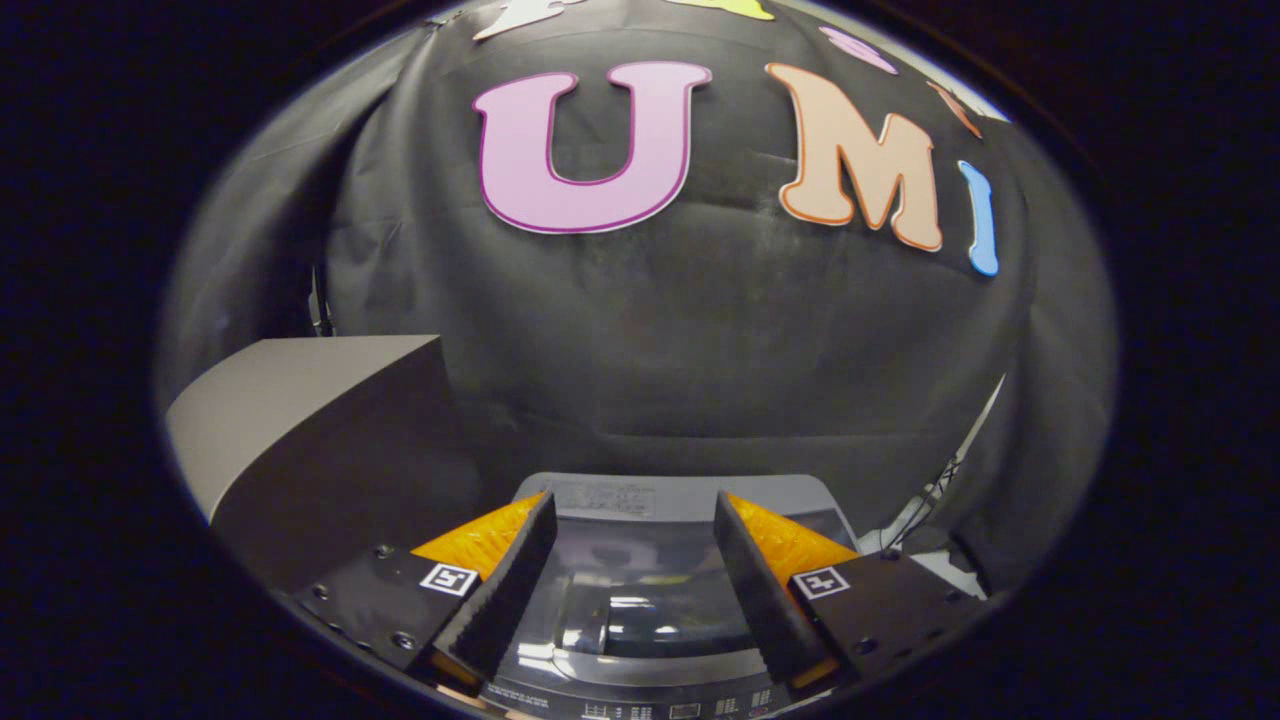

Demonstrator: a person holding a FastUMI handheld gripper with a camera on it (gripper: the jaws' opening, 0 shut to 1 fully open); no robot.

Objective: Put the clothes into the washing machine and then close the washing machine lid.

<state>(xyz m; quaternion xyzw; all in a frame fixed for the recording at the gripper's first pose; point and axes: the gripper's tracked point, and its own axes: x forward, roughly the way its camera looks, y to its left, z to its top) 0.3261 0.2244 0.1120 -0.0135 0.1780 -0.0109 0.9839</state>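
Observation:
A grey top-loading washing machine (640, 500) sits below and just ahead of my fingers. Its dark glossy lid (645, 600) lies flat and shut, with light reflecting off it. A control strip (680, 708) runs along its near edge. My gripper (633, 520) hangs above the lid, open, with nothing between its black and orange fingers (505, 585). No clothes show between the fingers or on the lid.
A grey box-like unit (300, 420) stands to the left of the washer, taller than it. Black cloth (700, 340) forms the wall behind. Thin cables (940, 480) hang to the right of the machine.

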